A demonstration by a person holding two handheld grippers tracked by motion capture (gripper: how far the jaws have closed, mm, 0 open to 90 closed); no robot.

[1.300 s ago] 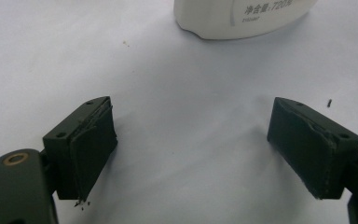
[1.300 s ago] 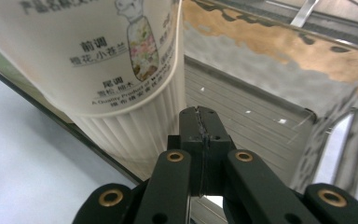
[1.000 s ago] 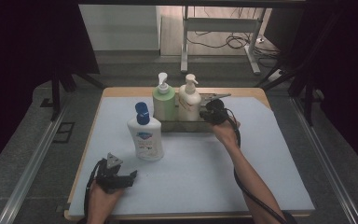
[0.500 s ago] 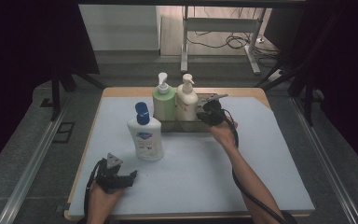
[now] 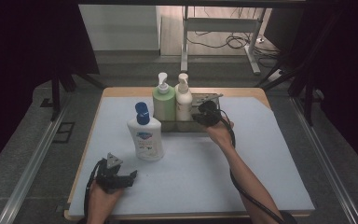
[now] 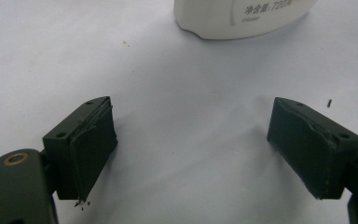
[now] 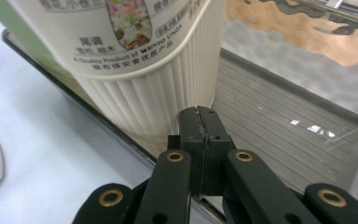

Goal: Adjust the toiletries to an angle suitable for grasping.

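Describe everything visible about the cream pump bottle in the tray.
The cream pump bottle stands upright in the dark tray, close beside the green bottle. It looks plastic, with a white pump head, a flowered printed label and a ribbed lower body. The shut right gripper sits at its base, pressing or just beside the ribs.

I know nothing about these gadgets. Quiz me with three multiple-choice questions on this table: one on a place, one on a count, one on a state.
1. Where does the blue-capped bottle stand?
A in the tray
B on the mat in front of the tray
C on the floor

2. How many pump bottles stand in the tray?
A one
B two
C four

3. How are the left hand-held gripper jaws?
A wide open
B shut tight
C clamping a bottle

Answers: 1 B, it stands on the mat outside the tray. 2 B, a green bottle and a cream bottle. 3 A, only bare mat lies between them.
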